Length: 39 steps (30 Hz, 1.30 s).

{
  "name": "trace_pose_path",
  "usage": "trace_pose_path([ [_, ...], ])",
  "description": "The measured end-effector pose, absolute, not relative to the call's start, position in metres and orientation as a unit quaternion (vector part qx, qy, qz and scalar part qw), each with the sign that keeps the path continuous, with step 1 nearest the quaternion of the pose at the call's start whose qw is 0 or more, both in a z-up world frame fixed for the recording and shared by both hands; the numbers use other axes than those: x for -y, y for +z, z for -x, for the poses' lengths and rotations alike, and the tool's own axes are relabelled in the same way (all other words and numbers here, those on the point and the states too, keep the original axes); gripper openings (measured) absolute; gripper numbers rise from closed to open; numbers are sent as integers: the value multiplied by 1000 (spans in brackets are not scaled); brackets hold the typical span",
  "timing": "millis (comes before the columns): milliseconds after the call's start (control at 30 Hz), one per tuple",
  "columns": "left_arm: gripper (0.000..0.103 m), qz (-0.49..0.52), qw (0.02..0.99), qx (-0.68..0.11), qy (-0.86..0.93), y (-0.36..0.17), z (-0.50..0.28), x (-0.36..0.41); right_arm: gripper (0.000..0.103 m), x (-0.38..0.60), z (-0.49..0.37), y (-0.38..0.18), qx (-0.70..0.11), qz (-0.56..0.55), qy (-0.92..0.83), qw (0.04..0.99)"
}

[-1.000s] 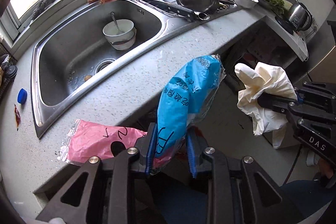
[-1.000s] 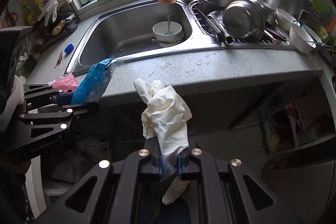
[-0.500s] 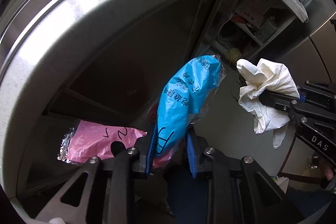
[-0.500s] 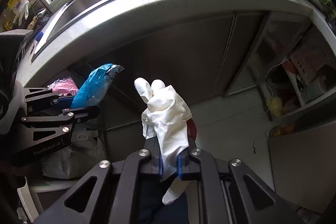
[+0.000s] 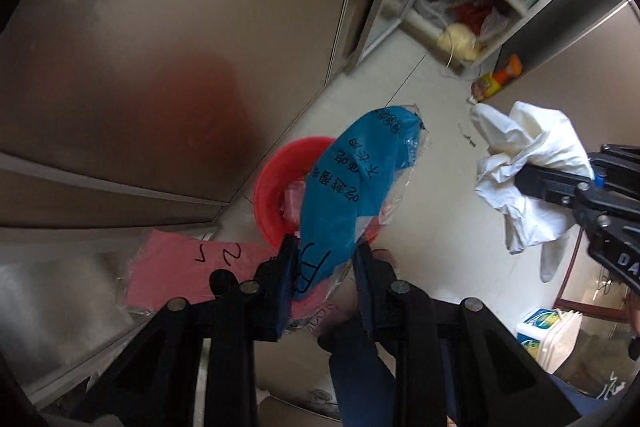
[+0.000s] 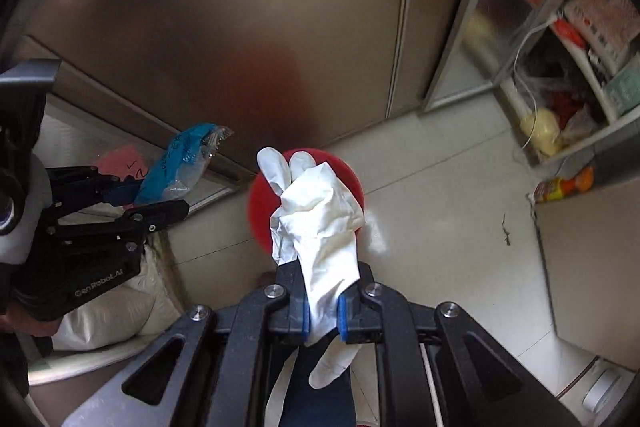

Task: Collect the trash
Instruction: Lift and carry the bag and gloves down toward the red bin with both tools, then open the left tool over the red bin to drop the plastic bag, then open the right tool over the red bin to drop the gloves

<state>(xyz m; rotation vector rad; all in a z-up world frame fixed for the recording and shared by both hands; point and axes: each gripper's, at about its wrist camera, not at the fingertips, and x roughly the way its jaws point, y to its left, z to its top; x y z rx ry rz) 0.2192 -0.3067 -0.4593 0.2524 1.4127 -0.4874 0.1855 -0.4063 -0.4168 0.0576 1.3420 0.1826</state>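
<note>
My left gripper [image 5: 326, 267] is shut on a blue plastic wrapper [image 5: 352, 187] and a pink wrapper [image 5: 192, 271] that sticks out to its left. It also shows at the left of the right wrist view [image 6: 160, 199], with the blue wrapper [image 6: 180, 163] in it. My right gripper [image 6: 322, 311] is shut on a crumpled white glove [image 6: 316, 219]; it also shows in the left wrist view [image 5: 532, 183] holding the glove [image 5: 532, 163]. A red bin [image 5: 276, 187] stands on the floor below both; it is partly hidden behind the glove in the right wrist view [image 6: 260, 211].
Steel cabinet doors [image 6: 240, 27] rise behind the bin. An open shelf unit [image 6: 568, 87] with bags stands at the right, an orange bottle [image 6: 568, 187] on the floor by it. A white sack [image 6: 112, 311] lies at lower left.
Both grippers have dropped from counter height to near the floor, still holding their trash. The sink and counter have left the view; the red bin now appears beneath them.
</note>
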Motion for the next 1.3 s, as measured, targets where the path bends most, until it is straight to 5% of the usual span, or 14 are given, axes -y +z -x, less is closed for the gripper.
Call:
trace_pose_path([
  [133,25,-107,722,-644,-228,-491,-223,314,9,412,-193,-442,-622,-43,81,777],
  [300,37,-101,716,-651,-230,-503,-222,315,9,415,-196,-452,-627,-48,76,774],
  [433,68,-96,717,-648,-238,-503,-223,313,9,413,-193,-443,-626,-45,79,775],
  [567,83,-96,714,-652,-237,-504,-228,312,9,411,-190,-440,-631,-43,75,771],
  [1300,85,-45,739,-656,-145,-496,-237,236,9,359,-213,-460,-655,4,139,743],
])
